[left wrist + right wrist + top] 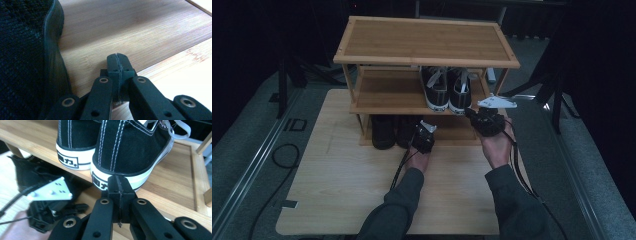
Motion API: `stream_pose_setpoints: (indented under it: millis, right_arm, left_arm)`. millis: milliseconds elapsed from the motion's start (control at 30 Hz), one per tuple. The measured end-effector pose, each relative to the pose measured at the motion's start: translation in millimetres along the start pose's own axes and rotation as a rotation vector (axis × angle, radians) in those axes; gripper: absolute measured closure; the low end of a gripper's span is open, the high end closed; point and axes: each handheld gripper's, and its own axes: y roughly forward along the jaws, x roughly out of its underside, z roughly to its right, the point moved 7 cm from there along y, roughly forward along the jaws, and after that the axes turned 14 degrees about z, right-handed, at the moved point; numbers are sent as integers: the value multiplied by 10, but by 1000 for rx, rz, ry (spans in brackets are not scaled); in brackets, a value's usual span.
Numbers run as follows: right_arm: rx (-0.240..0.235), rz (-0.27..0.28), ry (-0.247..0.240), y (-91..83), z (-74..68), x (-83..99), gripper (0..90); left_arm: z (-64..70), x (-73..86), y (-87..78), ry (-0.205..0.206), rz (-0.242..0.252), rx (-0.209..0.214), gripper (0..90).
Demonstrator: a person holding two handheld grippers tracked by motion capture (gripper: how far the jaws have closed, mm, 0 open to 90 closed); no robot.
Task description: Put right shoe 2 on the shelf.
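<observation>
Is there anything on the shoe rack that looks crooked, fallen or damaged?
Nothing stands out. The pair of black sneakers stands upright, side by side, on the middle shelf of the rack, heels outward. The dark shoes stand on the bottom shelf. Both grippers, left and right, are shut and empty.

Black-white sneakers [446, 89] upright on middle shelf [382, 92]; black shoes [393, 131] below.
</observation>
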Motion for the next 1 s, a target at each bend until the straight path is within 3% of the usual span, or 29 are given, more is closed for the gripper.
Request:
stream_pose_setpoints:
  millis: [333, 367, 400, 433, 600, 1000]
  right_arm:
    - [33, 2, -7, 22, 47, 20, 900]
    - [32, 0, -10, 37, 35, 15, 900]
    - [28, 0, -9, 44, 31, 12, 900]
    - [25, -1, -1, 49, 29, 8, 900]
    - [9, -4, 17, 44, 30, 8, 900]
    - [-11, 0, 14, 67, -12, -10, 900]
  left_arm:
    - [-6, -3, 3, 6, 3, -5, 900]
    - [3, -1, 3, -4, 3, -2, 900]
    - [-14, 0, -5, 18, -7, -2, 900]
    - [-2, 2, -3, 4, -5, 0, 900]
    - [-4, 2, -3, 5, -5, 0, 900]
    - [-1, 1, -3, 4, -5, -1, 900]
